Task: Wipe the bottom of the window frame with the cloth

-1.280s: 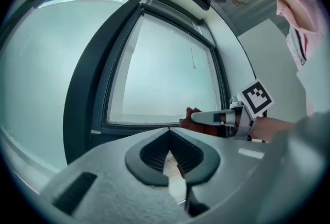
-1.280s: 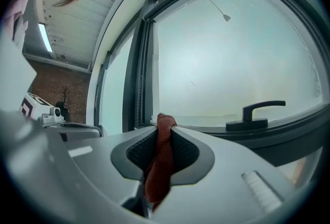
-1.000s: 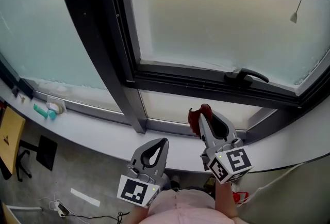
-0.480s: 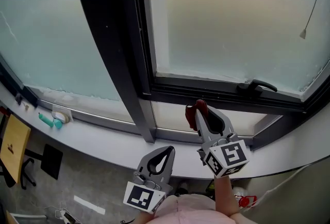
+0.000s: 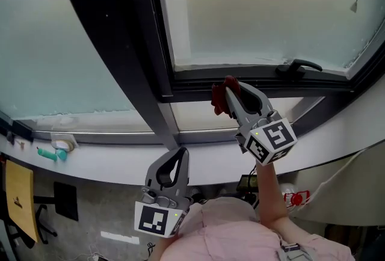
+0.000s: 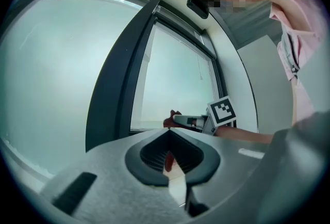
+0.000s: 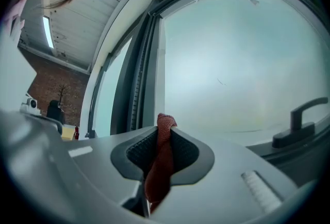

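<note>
Since a second ago you've raised your right gripper (image 5: pixel 231 90) to the dark bottom rail of the window frame (image 5: pixel 192 86). Its jaws are clamped on the red cloth (image 5: pixel 218 100), which sits at the rail, left of the handle (image 5: pixel 298 65). Your left gripper (image 5: pixel 179 156) hangs lower, jaws together and empty.

1. At the window: the window frame (image 5: pixel 240 79) crosses the head view's centre, with its handle (image 5: pixel 299 65) at 2 o'clock.
2. The right gripper (image 5: pixel 232 90) sits before the frame's bottom rail, at 8 o'clock from the handle, with the cloth (image 5: pixel 218 102) between its jaws.
3. The left gripper (image 5: pixel 181 153) lies at 7 o'clock from the right one, well apart from it, before the sill (image 5: pixel 102 160).
4. The upright post (image 5: pixel 120 43) stands at 11 o'clock from the left gripper, and small items (image 5: pixel 55 148) rest on the sill at 9 o'clock.
</note>
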A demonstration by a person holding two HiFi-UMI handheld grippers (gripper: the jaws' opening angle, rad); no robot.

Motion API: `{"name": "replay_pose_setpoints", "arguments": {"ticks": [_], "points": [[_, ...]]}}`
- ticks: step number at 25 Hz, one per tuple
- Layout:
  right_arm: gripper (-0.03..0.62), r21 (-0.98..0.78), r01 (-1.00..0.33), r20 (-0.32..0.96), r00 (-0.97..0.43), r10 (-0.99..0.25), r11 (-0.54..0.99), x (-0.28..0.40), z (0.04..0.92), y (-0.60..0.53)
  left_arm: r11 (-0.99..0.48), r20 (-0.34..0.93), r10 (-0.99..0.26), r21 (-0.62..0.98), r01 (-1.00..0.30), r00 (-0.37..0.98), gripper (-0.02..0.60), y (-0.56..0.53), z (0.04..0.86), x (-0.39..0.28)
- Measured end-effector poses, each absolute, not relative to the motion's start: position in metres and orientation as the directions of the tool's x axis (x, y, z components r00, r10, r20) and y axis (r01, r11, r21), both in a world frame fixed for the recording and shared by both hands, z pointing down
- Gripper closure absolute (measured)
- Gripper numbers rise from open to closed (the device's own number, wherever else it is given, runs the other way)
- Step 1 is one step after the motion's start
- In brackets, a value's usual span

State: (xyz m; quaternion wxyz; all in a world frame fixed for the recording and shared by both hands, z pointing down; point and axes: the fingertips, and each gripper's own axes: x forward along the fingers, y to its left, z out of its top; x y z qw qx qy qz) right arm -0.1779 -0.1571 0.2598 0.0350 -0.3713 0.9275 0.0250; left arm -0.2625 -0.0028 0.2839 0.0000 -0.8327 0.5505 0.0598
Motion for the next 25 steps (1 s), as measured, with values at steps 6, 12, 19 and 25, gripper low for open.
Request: {"name": "replay_pose_setpoints", "arguments": {"ticks": [6,12,19,25], "points": [[0.529,0.038,-0.806,-0.011,-0.591,-0.807,0.59,-0.128,0.294,-0.173,-0.474,-0.092,-0.878,0.044,-0.879,0.469,0.584,-0.015,0.287,-0.273],[0.53,0.007,-0.877,-0.05,-0.48,-0.876,0.48,-0.103,0.28,-0.183,-0.529,-0.103,-0.846,0.046,-0.847,0.523,0.584,-0.023,0.292,-0.277],[0.53,-0.038,-0.792,-0.156,-0.598,-0.786,0.61,-0.196,0.234,-0.185,-0.538,-0.103,-0.841,0.05,-0.842,0.531,0.584,-0.026,0.293,-0.283],[0.53,-0.029,-0.7,-0.074,-0.71,-0.7,0.713,-0.275,0.253,-0.188,-0.478,-0.114,-0.876,0.072,-0.875,0.469,0.584,-0.026,0.289,-0.298]]}}
